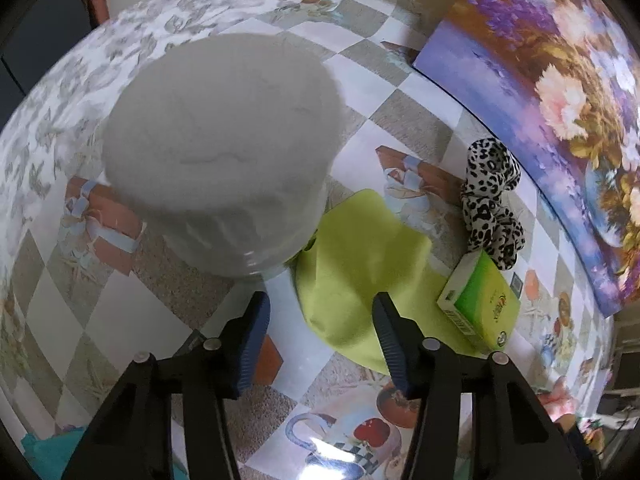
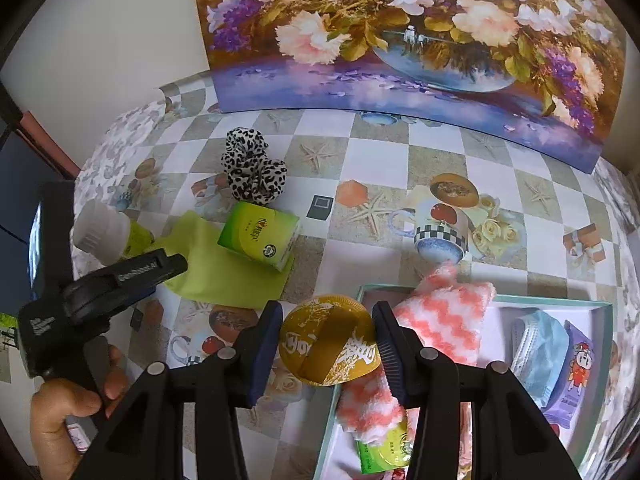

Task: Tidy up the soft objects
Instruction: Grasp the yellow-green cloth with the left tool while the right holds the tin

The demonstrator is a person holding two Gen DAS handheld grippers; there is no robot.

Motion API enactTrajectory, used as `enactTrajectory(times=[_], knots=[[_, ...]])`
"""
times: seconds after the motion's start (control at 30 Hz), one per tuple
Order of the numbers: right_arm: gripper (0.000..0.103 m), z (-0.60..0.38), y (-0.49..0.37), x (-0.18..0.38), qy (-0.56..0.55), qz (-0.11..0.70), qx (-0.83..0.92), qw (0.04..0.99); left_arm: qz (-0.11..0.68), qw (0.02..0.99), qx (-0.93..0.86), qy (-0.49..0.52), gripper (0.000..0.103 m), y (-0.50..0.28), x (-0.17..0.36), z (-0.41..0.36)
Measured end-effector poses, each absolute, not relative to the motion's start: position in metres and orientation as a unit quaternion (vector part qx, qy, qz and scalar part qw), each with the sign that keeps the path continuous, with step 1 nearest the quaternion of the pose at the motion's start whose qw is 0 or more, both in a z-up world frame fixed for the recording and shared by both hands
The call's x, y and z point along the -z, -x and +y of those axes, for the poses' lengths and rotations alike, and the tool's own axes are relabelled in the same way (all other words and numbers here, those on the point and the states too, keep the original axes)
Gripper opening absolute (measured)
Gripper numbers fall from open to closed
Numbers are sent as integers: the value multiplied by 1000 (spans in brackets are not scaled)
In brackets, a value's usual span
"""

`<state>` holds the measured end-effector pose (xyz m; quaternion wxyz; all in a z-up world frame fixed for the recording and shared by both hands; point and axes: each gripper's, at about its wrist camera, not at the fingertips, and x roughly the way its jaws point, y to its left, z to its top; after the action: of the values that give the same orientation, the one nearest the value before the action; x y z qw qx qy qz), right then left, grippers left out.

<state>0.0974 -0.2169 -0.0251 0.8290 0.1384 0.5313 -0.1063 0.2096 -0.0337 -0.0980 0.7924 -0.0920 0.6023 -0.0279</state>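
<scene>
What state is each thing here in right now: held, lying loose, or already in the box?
Left gripper: open above the green cloth.
Right gripper: shut on the yellow packet.
Green cloth: flat on the table.
Tissue pack: lying on the cloth.
Leopard scrunchie: loose on the table.
Pink towel: in the box.
</scene>
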Motion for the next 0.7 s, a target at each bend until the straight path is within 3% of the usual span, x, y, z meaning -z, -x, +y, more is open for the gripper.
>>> enactTrajectory(times=[0.4, 0.7], knots=[[49, -215, -97, 21, -135, 526, 105, 833, 609, 787, 93, 18, 53, -200, 101, -79], [49, -213, -98, 21, -134, 526, 104, 833, 594, 799, 92, -30, 18, -196, 104, -102]])
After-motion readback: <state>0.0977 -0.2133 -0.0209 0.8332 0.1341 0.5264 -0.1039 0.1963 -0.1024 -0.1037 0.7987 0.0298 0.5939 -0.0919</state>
